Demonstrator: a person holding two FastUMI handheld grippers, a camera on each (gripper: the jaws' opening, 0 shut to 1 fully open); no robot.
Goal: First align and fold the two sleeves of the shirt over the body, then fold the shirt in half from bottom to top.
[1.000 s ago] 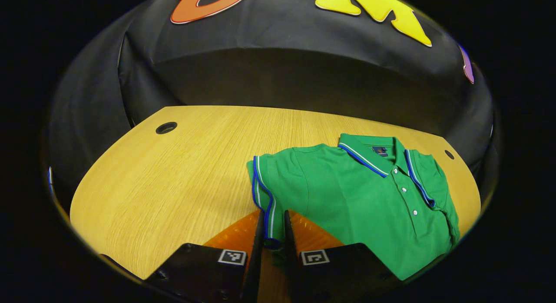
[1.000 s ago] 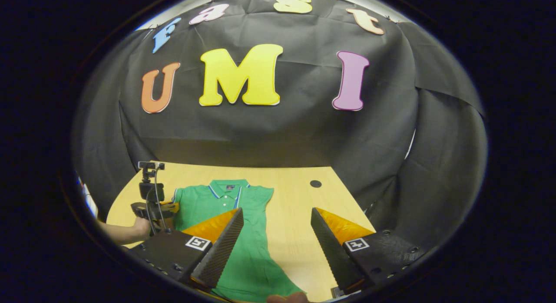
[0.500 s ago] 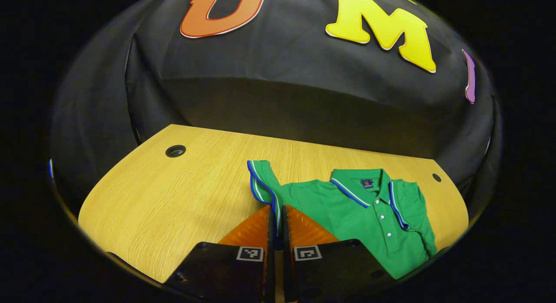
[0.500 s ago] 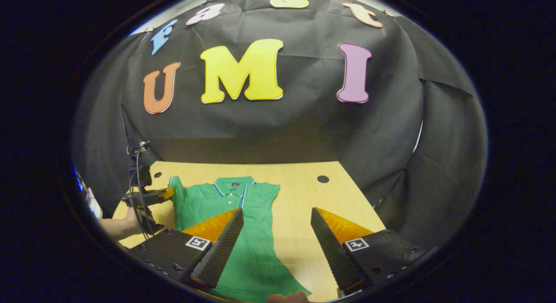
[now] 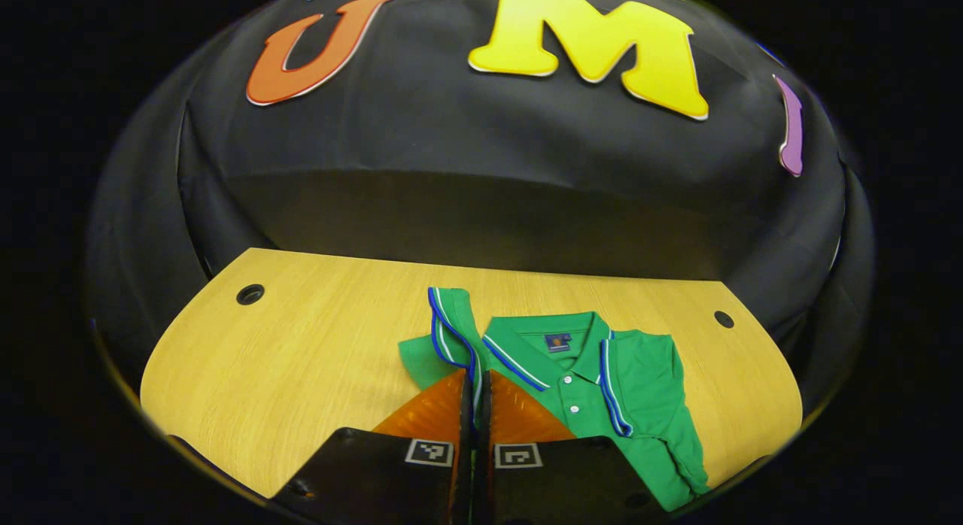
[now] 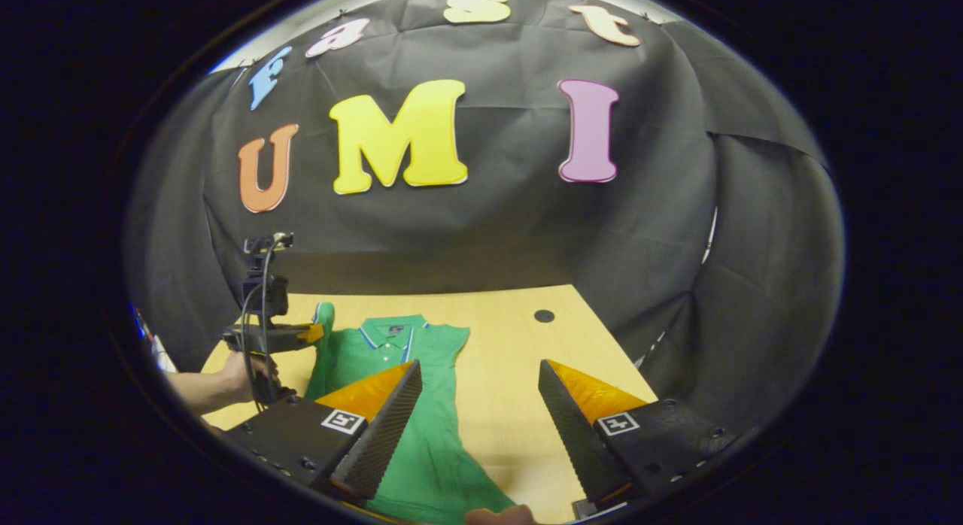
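Pinching the shirt's left sleeve (image 5: pixel 450 326), the left gripper (image 5: pixel 475 393) is closed; right gripper (image 6: pixel 479 405) gapes wide.

Left gripper view: low, close over polo shirt (image 5: pixel 594 389), facing back wall. Right gripper view: higher, farther back, same heading. Shared: shirt, wooden table (image 6: pixel 511 344), wall.

The shirt (image 5: pixel 602 374) is matt knitted cloth with shiny small buttons. The table (image 5: pixel 301 344) looks like smooth pale wood with fine grain.
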